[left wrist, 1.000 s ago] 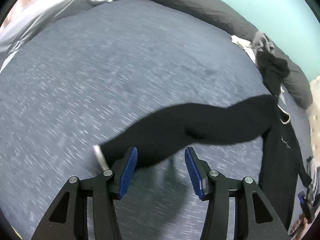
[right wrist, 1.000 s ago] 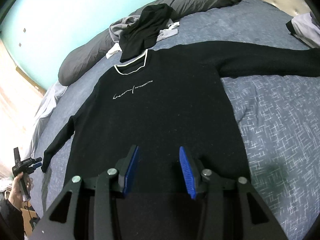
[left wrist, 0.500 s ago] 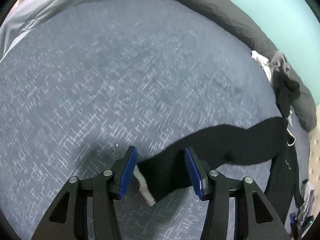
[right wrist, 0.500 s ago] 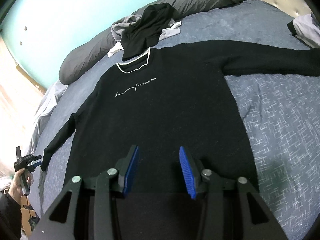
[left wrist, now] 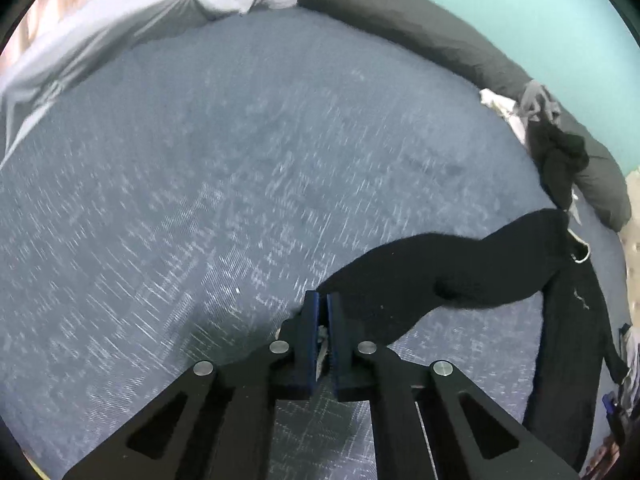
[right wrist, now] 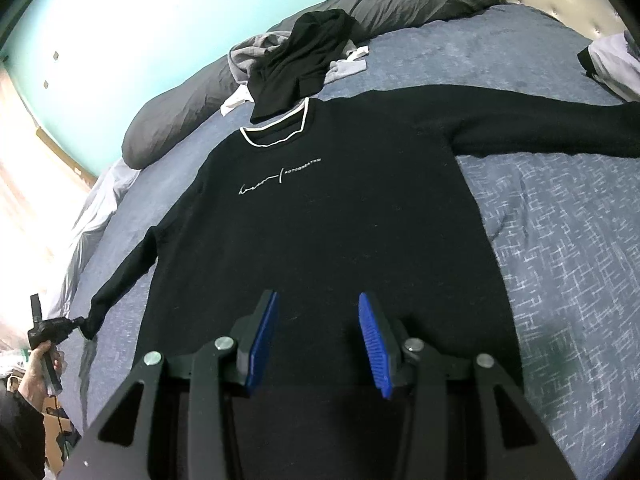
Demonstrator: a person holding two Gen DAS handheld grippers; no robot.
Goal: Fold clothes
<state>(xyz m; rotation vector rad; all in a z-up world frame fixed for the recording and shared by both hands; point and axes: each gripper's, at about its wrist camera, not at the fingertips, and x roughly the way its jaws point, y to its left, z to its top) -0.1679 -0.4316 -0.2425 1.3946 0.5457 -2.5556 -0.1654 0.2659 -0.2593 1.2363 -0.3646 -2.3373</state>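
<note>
My left gripper (left wrist: 323,310) is clenched on the white-edged cuff (left wrist: 322,340) of the black sweater's (right wrist: 332,216) sleeve (left wrist: 440,276), which runs from the pads out toward three o'clock in the left wrist view and joins the body of the garment at the far right edge. The sweater lies flat, front up, on the blue bedspread (right wrist: 560,240), collar toward twelve o'clock in the right wrist view, its other sleeve stretched to three o'clock. My right gripper (right wrist: 318,336) hovers over the hem at six o'clock, jaws parted with nothing between them. A crumpled black garment (right wrist: 304,64) sits at the collar, against the grey bolster pillow (right wrist: 360,12). At nine o'clock, my hand (right wrist: 38,364) holds the left gripper's handle.
</note>
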